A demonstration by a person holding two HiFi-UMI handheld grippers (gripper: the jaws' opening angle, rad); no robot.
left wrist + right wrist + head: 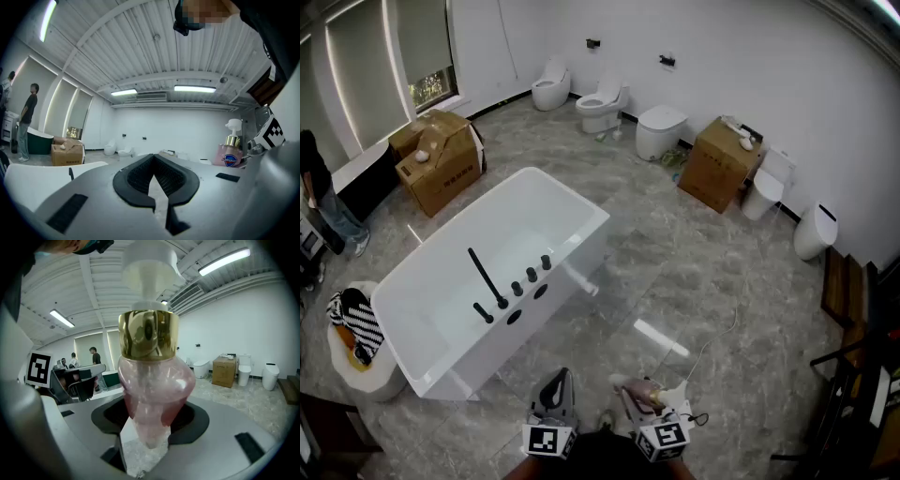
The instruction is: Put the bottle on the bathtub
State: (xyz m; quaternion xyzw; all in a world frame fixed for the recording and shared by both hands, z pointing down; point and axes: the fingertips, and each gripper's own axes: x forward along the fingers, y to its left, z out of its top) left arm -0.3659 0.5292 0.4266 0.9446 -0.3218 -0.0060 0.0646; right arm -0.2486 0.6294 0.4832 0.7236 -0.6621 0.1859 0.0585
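The bottle (152, 394) stands upright between the fingers of the right gripper (150, 417), which are closed on its pink body. Its long axis runs up and down, with the gold collar and the white pump head on top. The pump head is very near to the camera and blurred, and the narrow lower end of the bottle goes down between the black pads, so its base is not visible. In the head view the bottle is mostly covered by the gripper (only a bit of pink shows), and it is well apart from the white bathtub (572, 211), above the grey floor. The left gripper (153, 161) holds nothing, its fingers are together. From its view the bottle's blue label shows, but the print is too small to read.
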